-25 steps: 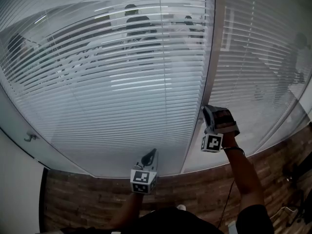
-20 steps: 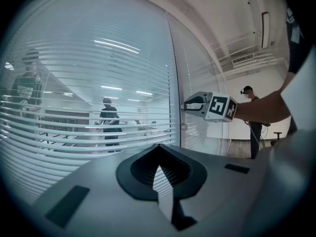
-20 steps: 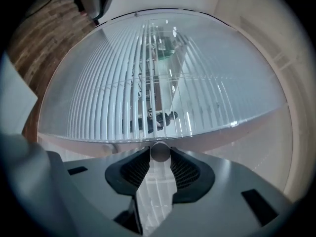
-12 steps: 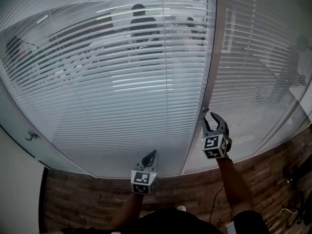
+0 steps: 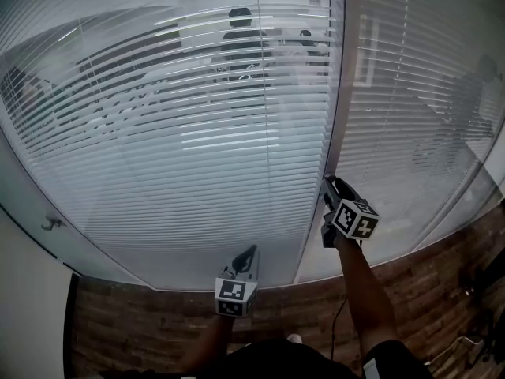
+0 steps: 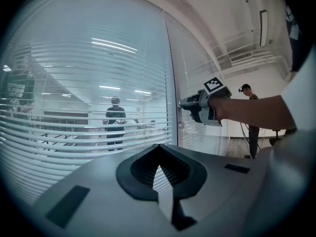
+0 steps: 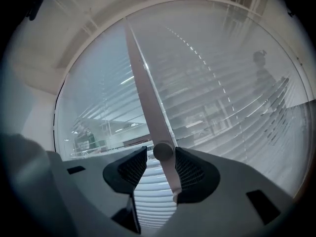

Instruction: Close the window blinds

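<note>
Window blinds [image 5: 197, 133] are seen behind a large glass wall, split by an upright frame post [image 5: 341, 93]. Left of the post the slats are tilted open enough for a person [image 5: 241, 42] to be made out through them.

In the head view the right gripper [image 5: 328, 185] is held up against the post, low on it, with its marker cube turned toward the camera. What it meets there is too small to be read in this view. The right gripper view supplies that: a small round knob [image 7: 163, 151] mounted on the post is framed between the two ribbed pads. The jaws have just been opening and are spread wide, with the knob between them, close to both pads, and no squeeze on it can be seen.

The left gripper [image 5: 249, 251] is held lower, left of the post and apart from it. In its own view its jaw tips are brought together with nothing between them. Only that view shows the right gripper from the side at the post, and a second person [image 6: 249, 113] standing on the near side of the glass, beyond the post.
</note>
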Tool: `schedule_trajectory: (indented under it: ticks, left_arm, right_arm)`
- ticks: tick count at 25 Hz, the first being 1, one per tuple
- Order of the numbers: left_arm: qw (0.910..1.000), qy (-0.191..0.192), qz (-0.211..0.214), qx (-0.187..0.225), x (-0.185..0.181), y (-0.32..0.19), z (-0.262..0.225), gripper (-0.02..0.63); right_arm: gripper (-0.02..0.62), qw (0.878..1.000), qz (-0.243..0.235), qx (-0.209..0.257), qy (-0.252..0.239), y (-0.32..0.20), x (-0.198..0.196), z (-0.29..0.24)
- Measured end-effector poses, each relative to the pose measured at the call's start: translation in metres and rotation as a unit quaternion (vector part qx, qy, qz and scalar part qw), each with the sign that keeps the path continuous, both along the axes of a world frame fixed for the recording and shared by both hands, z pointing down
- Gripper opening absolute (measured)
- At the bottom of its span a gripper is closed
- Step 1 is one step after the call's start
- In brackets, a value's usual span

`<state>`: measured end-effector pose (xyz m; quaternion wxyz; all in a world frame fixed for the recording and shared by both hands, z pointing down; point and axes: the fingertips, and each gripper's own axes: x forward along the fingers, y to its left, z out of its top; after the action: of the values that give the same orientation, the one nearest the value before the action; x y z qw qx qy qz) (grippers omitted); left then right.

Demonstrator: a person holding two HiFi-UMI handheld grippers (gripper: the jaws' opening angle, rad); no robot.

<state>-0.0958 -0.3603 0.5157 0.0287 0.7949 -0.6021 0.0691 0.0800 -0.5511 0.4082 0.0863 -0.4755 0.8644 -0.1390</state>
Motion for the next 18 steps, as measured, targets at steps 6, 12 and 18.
schedule_trajectory:
  ticks: [6,12,18]
  left_arm:
    - [0.9999,0.007,-0.010,-0.007,-0.0049,0.0025,0.0021,0.000]
    - [0.9998,-0.002,-0.015,-0.008,-0.0085,0.0025,0.0030,0.000]
    - [0.9999,0.000,-0.015,-0.006,-0.0070,-0.0002,-0.0007,0.000]
  right_arm:
    - [0.149,1.000,0.021,0.000,0.022,-0.0059,0.0010,-0.0014]
    - [0.127,0.996,0.036,0.036,0.075,-0.0046,0.0006,-0.0003]
    - [0.127,0.982,0.033,0.079,0.171,-0.0027,-0.0030,-0.0025]
